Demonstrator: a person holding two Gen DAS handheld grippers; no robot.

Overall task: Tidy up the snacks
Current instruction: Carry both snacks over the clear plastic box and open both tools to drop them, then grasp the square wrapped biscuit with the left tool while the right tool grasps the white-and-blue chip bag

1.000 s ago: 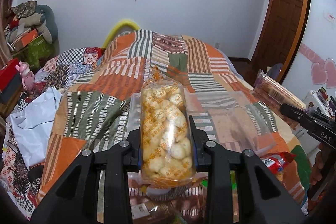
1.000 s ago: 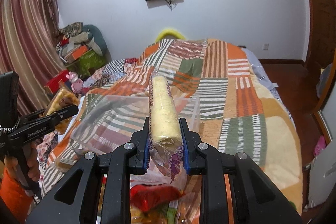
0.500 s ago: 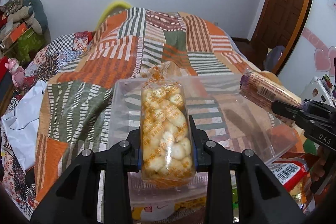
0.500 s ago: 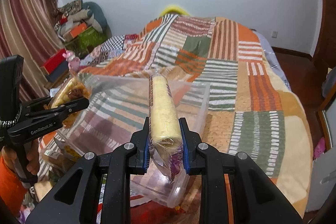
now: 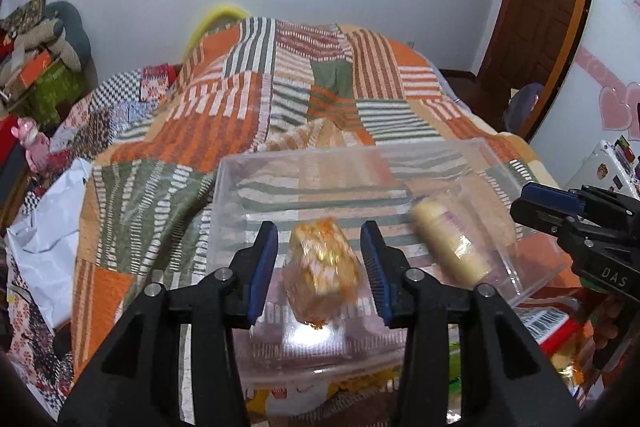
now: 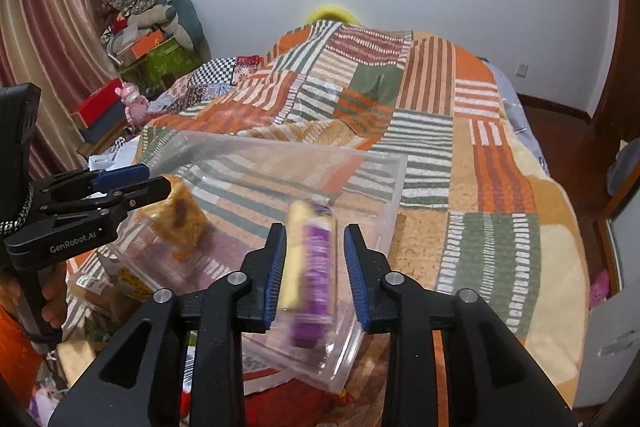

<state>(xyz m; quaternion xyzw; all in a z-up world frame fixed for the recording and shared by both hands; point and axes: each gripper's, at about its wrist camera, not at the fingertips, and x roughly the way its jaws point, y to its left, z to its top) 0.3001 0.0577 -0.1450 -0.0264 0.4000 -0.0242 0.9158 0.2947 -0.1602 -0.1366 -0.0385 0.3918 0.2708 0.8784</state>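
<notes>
A clear plastic bin (image 5: 472,155) (image 6: 384,183) sits on the patchwork bed. My left gripper (image 5: 319,263) is open above it; a blurred bag of puffed snacks (image 5: 320,279) drops between its jaws into the bin. My right gripper (image 6: 314,263) is open too; a blurred pale yellow cracker roll with a purple label (image 6: 308,267) falls between its jaws into the bin. The roll shows in the left wrist view (image 5: 452,243), the snack bag in the right wrist view (image 6: 180,219). Each gripper shows in the other's view, the right one (image 5: 576,215) and the left one (image 6: 104,191).
More snack packets lie under and in front of the bin: a red packet (image 5: 548,323), yellow ones (image 6: 124,279). The patchwork blanket (image 5: 280,99) covers the bed. Boxes and toys (image 6: 152,43) pile at the left wall. A wooden door (image 5: 536,7) stands at right.
Both grippers moved forward over the bin and opened. The snack bag and the cracker roll left the jaws and are dropping into the bin.
</notes>
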